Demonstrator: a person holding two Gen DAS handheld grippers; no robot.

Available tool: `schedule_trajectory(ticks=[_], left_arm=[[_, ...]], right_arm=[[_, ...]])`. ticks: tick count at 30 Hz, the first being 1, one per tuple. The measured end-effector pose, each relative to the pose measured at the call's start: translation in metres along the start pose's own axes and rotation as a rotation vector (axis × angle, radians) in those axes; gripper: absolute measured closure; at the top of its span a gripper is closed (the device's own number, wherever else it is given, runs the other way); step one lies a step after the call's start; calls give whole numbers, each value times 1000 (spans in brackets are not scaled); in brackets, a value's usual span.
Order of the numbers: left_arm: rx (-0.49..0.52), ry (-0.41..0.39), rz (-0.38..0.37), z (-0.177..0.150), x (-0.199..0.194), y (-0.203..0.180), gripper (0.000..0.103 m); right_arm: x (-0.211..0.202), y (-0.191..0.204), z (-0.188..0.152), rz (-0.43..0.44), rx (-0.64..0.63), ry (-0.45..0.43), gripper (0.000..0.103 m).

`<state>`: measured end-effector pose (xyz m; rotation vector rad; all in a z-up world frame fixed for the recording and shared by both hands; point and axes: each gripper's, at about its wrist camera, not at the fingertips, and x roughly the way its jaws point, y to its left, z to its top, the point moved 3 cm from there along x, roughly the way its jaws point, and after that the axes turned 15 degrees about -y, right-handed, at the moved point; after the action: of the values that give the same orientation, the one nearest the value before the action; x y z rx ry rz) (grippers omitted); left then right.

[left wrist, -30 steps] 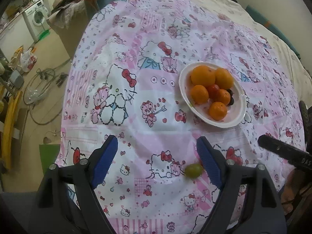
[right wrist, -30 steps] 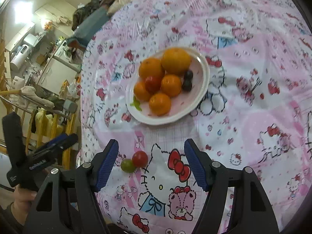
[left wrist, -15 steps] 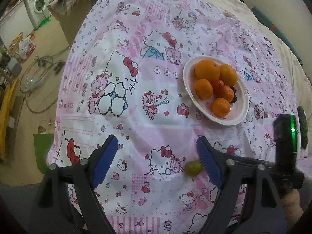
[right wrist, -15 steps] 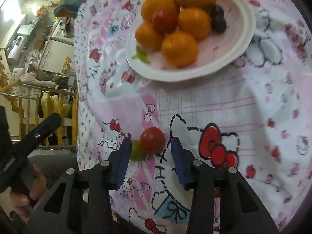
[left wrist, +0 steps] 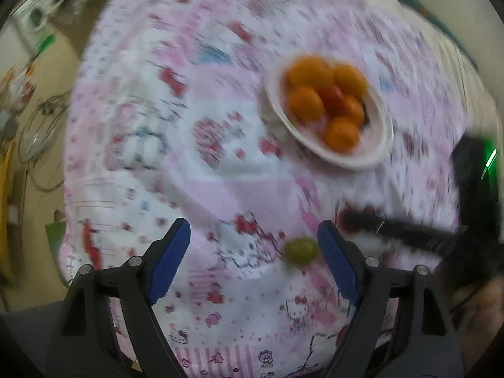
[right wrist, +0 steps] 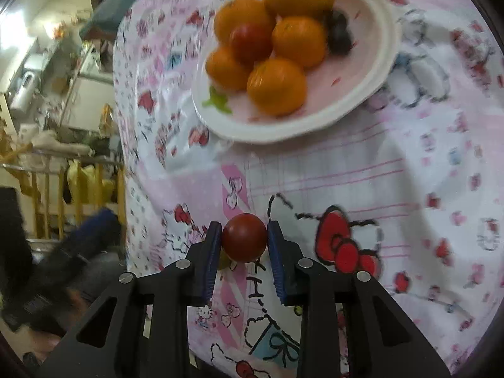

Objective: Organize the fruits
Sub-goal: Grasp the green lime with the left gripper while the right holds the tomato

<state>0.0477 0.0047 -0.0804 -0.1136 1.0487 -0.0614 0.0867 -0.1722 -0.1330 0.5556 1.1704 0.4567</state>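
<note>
Desk surface: pink cartoon-print cloth [right wrist: 362, 170], wrinkled, draped over a rounded near and left edge. Beyond the left edge the floor and household clutter show, blurred.

Nearest, right wrist view: right gripper [right wrist: 244, 236] fingers are closing on a red cherry tomato [right wrist: 244, 237]; both blue pads touch its sides, so it is gripped. A sliver of green fruit shows just behind the left pad, low, mostly hidden. Bare cloth lies to the right of this gripper, wide and free of objects.

Left wrist view (motion-blurred): left gripper [left wrist: 253, 261] fingers stand spread wide, holding nothing. A green grape [left wrist: 300, 250] lies on the cloth between them, just beside the right pad; contact cannot be told. The span from the grape to the left pad is empty cloth. The other gripper's dark body enters from the right edge, near the grape.

Farther: white plate [right wrist: 362, 100] on the cloth, apart from both grippers, with a strip of bare cloth between. It holds oranges [right wrist: 277, 86], one red tomato among them, and dark grapes [right wrist: 338, 33] at the far rim. Plate's near right floor is bare.
</note>
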Motion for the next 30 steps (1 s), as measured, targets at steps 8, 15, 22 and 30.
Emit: schedule_trajectory(ticks=[8, 15, 22, 30], left_arm=[[151, 110, -60, -31, 34, -41, 40], [198, 102, -42, -29, 45, -52, 61], [249, 103, -22, -29, 51, -59, 75], [245, 52, -28, -29, 36, -64, 75]], right_arm=[[-54, -26, 20, 0, 68, -128, 72], [-70, -41, 22, -6, 84, -150, 72], [-76, -41, 24, -6, 85, -168, 72], [-79, -39, 26, -6, 76, -177, 72]])
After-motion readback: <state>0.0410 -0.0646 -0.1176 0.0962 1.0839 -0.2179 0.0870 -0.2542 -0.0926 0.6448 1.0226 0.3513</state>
